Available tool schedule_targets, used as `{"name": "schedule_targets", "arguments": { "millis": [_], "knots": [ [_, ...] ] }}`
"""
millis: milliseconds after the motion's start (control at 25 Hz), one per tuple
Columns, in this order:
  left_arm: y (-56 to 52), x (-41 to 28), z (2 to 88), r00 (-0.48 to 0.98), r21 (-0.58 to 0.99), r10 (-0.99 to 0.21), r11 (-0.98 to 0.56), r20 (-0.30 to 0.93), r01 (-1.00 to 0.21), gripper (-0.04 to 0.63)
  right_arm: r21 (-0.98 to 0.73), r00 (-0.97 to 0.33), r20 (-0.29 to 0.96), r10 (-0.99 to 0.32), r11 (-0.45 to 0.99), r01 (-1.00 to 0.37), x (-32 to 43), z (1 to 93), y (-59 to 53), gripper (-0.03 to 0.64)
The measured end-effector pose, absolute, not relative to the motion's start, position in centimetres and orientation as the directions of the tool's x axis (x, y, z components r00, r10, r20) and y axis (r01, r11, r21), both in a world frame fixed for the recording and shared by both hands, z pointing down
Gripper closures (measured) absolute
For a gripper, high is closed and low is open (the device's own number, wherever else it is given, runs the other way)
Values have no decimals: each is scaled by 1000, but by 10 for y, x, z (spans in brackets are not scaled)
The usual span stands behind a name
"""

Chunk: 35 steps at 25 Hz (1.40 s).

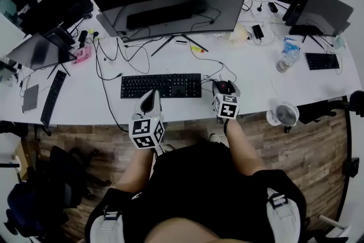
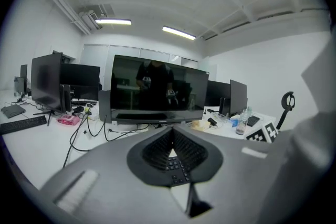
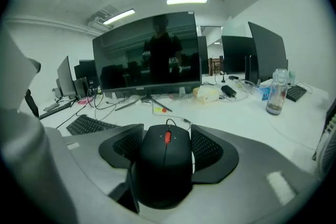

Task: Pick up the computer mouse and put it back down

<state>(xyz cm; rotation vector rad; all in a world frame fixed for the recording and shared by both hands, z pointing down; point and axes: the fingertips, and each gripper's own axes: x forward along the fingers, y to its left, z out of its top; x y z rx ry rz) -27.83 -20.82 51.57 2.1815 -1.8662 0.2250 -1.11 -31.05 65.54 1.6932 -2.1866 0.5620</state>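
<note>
Right gripper (image 3: 167, 138): mine, it was clamped on the computer mouse (image 3: 164, 165), one pad against each flank.
Mouse position: it sat just right of the keyboard (image 1: 161, 86), near the front edge of the tabletop (image 1: 256, 74); I couldn't tell whether it was lifted or resting.
Left gripper (image 2: 171, 135): my jaws were closed together on nothing, at the keyboard's near edge.

On the white desk (image 1: 256, 85), the black wired computer mouse (image 3: 165, 165) lies right of the black flat keyboard (image 1: 161, 86), between the right gripper's (image 3: 167, 144) jaws; the wide dark monitor (image 1: 170, 5) stands behind.
</note>
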Motion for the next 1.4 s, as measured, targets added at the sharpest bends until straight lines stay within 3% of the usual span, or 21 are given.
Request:
{"name": "schedule_targets", "arguments": {
  "millis": [200,520,600,800,880,1040,1400],
  "knots": [
    [-198,-282,520,141,91,-943,-119,302,-989,541,-112,-233,596,-768,207,-972,-10,718,-307,350],
    [-191,-290,520,111,93,-945,-86,309,-992,541,-78,-231,667,-708,242,-967,-21,757,-305,350],
    [-192,-292,519,106,95,-946,-81,306,-992,541,-70,-233,596,-768,240,-968,-21,734,-310,350],
    [-200,-293,516,108,106,-951,-80,291,-991,541,-122,-314,240,-918,293,-948,-26,589,-320,366],
    [-205,-290,514,114,111,-953,-86,281,-990,541,-76,-299,114,-948,291,-954,-21,529,-314,620],
    [-214,-279,504,135,114,-959,-109,251,-987,541,-36,-288,-45,-957,290,-956,-10,455,-297,620],
    [-225,-261,491,174,111,-960,-152,218,-982,541,-45,-291,-84,-953,296,-954,-1,432,-278,620]
  ]
}}
